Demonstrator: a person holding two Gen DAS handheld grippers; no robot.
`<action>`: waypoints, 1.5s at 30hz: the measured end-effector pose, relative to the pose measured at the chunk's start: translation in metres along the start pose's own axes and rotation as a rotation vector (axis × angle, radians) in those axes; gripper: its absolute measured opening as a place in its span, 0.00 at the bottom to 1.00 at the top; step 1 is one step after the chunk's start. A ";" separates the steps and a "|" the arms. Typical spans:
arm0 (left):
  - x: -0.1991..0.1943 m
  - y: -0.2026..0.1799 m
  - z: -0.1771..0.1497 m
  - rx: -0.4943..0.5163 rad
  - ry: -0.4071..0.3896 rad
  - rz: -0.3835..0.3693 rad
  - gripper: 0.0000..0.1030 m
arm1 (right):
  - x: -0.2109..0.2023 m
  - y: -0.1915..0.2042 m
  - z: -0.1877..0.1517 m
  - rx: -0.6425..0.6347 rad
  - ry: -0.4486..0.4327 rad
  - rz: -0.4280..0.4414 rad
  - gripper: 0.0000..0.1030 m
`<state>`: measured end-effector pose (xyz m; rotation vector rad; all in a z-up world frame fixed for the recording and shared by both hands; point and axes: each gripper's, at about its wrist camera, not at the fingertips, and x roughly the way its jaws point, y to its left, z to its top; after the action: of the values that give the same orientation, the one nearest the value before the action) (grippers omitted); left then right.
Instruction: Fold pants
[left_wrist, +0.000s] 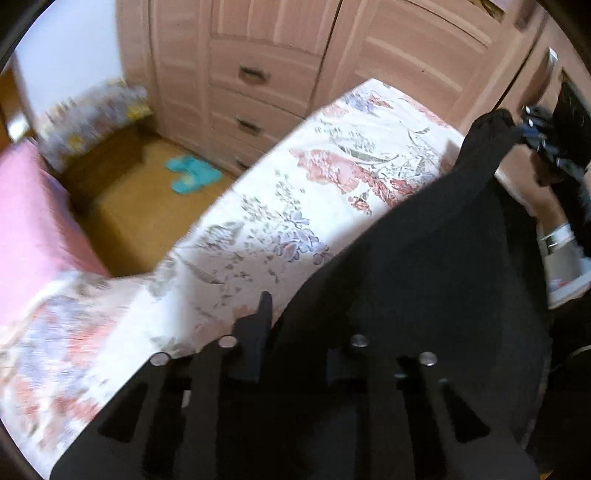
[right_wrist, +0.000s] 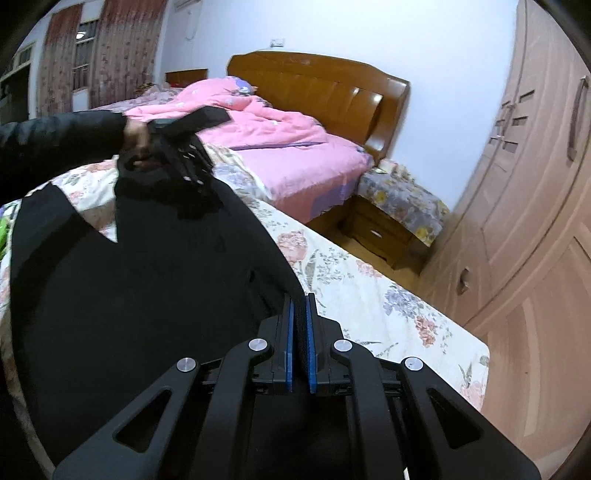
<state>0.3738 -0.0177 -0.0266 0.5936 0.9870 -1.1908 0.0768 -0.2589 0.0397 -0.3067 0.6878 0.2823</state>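
lifting the pants off the floral bed cover by one edge, both grippers are gripping dark cloth. the right gripper is showing its blue pads pressed almost together, pinching a thin fold of the pants between them. the left gripper, seen far left in the right view beside a hand, is lying against the far end of the same edge; in its own view the jaws are standing close with black cloth filling the gap, so it is probably pinching the pants too, though dark fabric on dark fingers is making the contact hard to read. from the left view the right gripper is holding a raised corner at the far right. the rest of the pants is hanging and lying across the cover, mostly spread, with a leg trailing toward the near left. judging by this, the folding is only getting started: an edge is being gathered and no finished fold is showing yet.
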 end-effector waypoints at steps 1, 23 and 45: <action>-0.010 -0.008 -0.003 0.011 -0.017 0.049 0.16 | 0.002 0.002 0.002 0.008 0.001 -0.010 0.08; -0.056 -0.383 -0.204 0.168 -0.026 0.674 0.12 | -0.106 0.121 -0.170 0.114 0.106 0.069 0.08; -0.031 -0.414 -0.226 0.112 0.025 0.606 0.21 | -0.121 0.127 -0.197 0.241 0.118 0.073 0.13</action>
<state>-0.0913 0.0593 -0.0626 0.9207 0.6879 -0.6991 -0.1711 -0.2328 -0.0484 -0.0688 0.8424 0.2495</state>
